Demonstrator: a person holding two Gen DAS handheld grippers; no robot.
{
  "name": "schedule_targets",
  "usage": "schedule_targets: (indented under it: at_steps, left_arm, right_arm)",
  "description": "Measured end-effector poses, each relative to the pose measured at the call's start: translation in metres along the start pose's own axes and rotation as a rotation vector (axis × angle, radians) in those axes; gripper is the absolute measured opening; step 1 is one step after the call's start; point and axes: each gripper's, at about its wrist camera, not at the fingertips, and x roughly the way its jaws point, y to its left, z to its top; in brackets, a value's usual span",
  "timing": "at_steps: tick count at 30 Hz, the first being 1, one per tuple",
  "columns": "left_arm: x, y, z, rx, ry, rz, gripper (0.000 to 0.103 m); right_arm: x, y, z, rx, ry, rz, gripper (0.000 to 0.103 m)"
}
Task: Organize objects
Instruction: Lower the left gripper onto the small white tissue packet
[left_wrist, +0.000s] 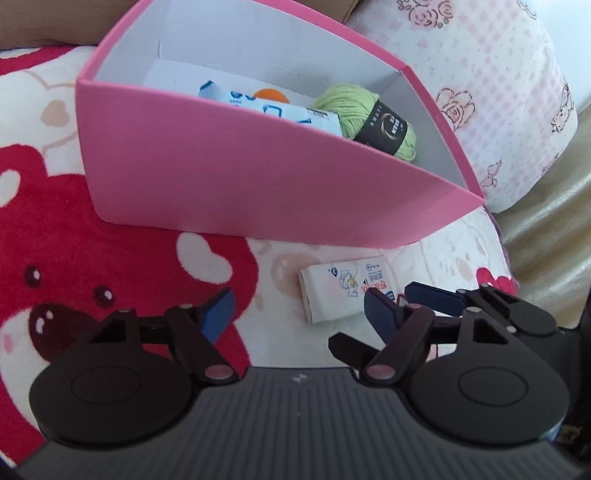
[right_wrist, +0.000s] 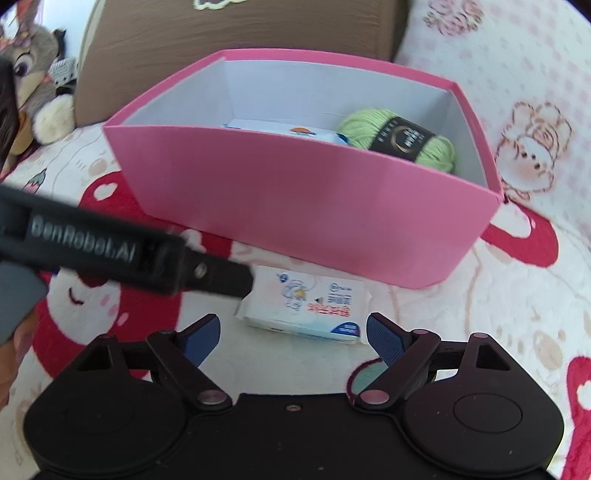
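I read this as well along but not finished. The pink box (right_wrist: 314, 206) sits on the bear-print blanket (left_wrist: 110, 229), and it already holds a ball of green yarn (right_wrist: 399, 142) at its right end and a white-and-blue packet (right_wrist: 280, 132) lying beside the yarn. What is left, as far as I can see, is one tissue pack (right_wrist: 306, 306) lying flat on the blanket just in front of the box's near wall. My right gripper (right_wrist: 293, 332) hangs low over that pack with its fingers spread, nothing between them, the pack just ahead of the tips. My left gripper (left_wrist: 299, 310) is close in from the other side, its fingers also apart and gripping nothing, the pack lying near its right-hand finger. Only one of them is needed, I would judge: pinch the pack, lift it over the wall and drop it in beside the others.
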Motion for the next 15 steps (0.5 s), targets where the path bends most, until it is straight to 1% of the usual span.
schedule_targets:
  at_steps: [4,7,9,10,11,12,14,15]
  left_arm:
    - [0.005,0.002,-0.004,-0.029,-0.025,-0.020,0.069]
    - [0.013,0.007,-0.006,-0.070,-0.013,-0.032,0.061]
    - [0.015,0.008,-0.007,-0.067,-0.011,-0.036,0.056]
    - [0.015,0.008,-0.007,-0.064,-0.011,-0.044,0.052]
    - [0.016,0.008,-0.007,-0.066,-0.009,-0.055,0.048]
    - [0.016,0.007,-0.007,-0.068,-0.004,-0.066,0.047]
    - [0.017,0.006,-0.008,-0.060,0.000,-0.080,0.039]
    - [0.017,0.004,-0.008,-0.055,-0.002,-0.069,0.038]
  right_arm:
    - [0.009,-0.012,-0.001,0.077,0.023,0.034,0.089]
    - [0.012,-0.010,-0.001,0.070,0.019,0.048,0.089]
    - [0.014,-0.008,-0.002,0.062,0.016,0.045,0.089]
    - [0.014,-0.008,-0.002,0.064,0.015,0.045,0.089]
    - [0.013,-0.008,-0.003,0.070,0.013,0.051,0.087]
    - [0.012,-0.008,-0.003,0.074,0.010,0.058,0.086]
    - [0.010,-0.007,-0.003,0.074,0.008,0.081,0.078]
    - [0.009,-0.005,-0.003,0.068,0.009,0.100,0.076]
